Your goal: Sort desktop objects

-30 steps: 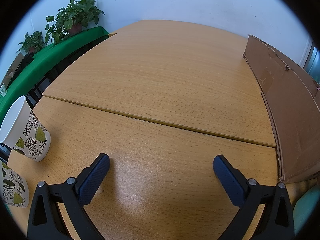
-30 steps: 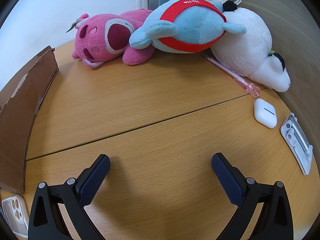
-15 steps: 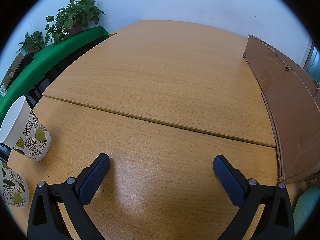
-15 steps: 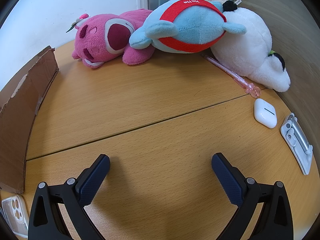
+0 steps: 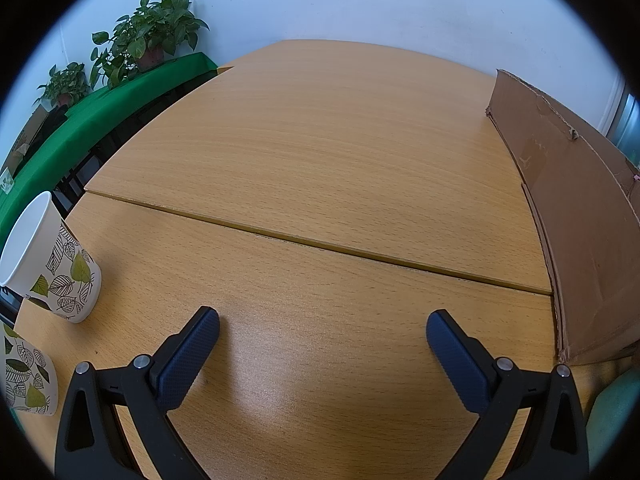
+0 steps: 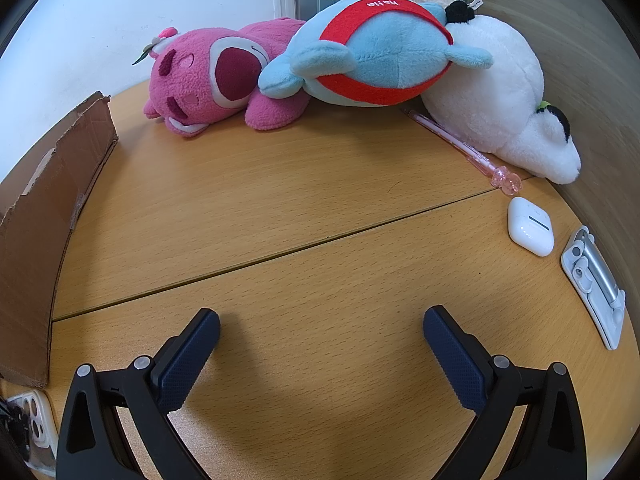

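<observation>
The left gripper is held low over the wooden table with its jaws spread wide and nothing between them. Off to its left, near the table's edge, a leaf-patterned paper cup is seen standing upright; a second leaf-patterned cup is cut off by the frame closer in on the same side. To the right of the gripper a cardboard box is set on the table, its long wall running away from the camera. Far ahead and to the left, potted plants are ranged on a green-covered surface beyond the table.

The right gripper is likewise released, its jaws wide apart over bare wood. Well ahead of it a pink plush bear is laid on its side, touched by a blue plush with a red band, which leans against a white plush. A pink pen lies along the foot of the white plush. Ahead and to the right of the gripper, a white earbud case is placed near the pen's end, and just beyond it to the right lies a white-and-silver folding stand, possibly a phone holder. To the left the end of the cardboard box is visible, and at the lower left edge, close to the gripper's left finger, a phone in a clear case is partly seen.
</observation>
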A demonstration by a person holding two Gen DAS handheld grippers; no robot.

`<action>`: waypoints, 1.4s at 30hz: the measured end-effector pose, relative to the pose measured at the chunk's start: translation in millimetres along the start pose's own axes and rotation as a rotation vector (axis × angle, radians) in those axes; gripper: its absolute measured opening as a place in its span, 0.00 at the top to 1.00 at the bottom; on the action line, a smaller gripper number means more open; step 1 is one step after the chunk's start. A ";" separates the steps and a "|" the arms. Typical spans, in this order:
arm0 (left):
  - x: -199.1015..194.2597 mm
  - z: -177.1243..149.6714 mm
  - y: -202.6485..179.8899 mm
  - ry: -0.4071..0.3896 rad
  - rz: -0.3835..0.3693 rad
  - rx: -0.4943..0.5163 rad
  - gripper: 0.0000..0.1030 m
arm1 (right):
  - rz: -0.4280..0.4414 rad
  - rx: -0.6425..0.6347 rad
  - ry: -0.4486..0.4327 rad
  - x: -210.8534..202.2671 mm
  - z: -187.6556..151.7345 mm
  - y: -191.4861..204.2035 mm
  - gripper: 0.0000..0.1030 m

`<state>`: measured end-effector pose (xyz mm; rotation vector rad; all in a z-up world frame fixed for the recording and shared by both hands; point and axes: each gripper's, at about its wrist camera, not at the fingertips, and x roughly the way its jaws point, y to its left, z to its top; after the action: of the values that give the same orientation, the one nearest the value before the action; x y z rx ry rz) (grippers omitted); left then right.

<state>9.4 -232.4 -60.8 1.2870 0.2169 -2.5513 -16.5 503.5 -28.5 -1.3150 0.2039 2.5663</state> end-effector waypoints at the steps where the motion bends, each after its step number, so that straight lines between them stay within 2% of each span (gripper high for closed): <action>1: 0.1 -0.1 0.0 0.000 0.000 0.000 0.00 | 0.000 0.000 0.000 -0.5 0.0 0.1 0.00; 35: 0.7 -0.1 -0.2 -0.001 -0.001 0.003 0.00 | 0.000 0.002 0.001 -1.0 0.0 0.5 0.00; 42: 0.8 0.0 -0.3 -0.001 -0.001 0.003 0.00 | 0.040 -0.073 0.053 -20.9 -24.8 3.1 0.00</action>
<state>8.9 -232.3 -61.4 1.2866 0.2138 -2.5546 13.6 491.4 -25.9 -1.4204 0.1496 2.5967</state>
